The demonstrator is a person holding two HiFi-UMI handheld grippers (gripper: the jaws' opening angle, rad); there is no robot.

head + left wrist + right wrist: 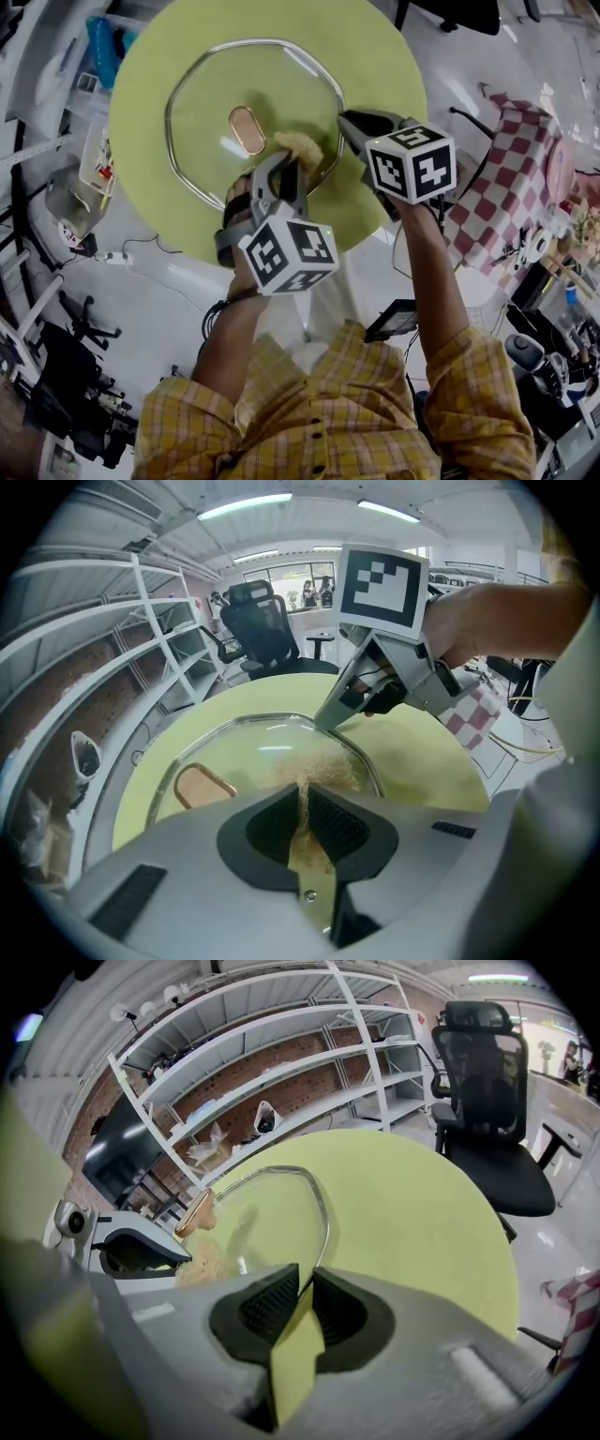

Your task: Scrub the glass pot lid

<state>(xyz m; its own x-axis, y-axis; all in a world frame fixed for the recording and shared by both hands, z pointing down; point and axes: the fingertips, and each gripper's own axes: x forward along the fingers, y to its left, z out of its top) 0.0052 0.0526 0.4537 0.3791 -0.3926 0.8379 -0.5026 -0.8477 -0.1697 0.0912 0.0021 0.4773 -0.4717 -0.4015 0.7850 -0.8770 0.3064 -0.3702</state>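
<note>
A glass pot lid (248, 108) with a steel rim and a copper-coloured knob (247, 130) lies flat on the round yellow-green table (394, 56). My left gripper (289, 161) is shut on a tan scrubbing pad (298, 145) that rests on the lid's near-right part; the pad (323, 771) shows beyond its jaws in the left gripper view. My right gripper (343, 122) is shut on the lid's steel rim (323, 1227) at the right edge. The lid (267, 1218) and its knob (195, 1213) stretch ahead of the right jaws.
White shelving (281, 1063) stands beyond the table, and a black office chair (492, 1101) sits behind it. A red-and-white checked cloth (511, 178) lies to the right of the table. Cables and gear (84, 244) crowd the floor on the left.
</note>
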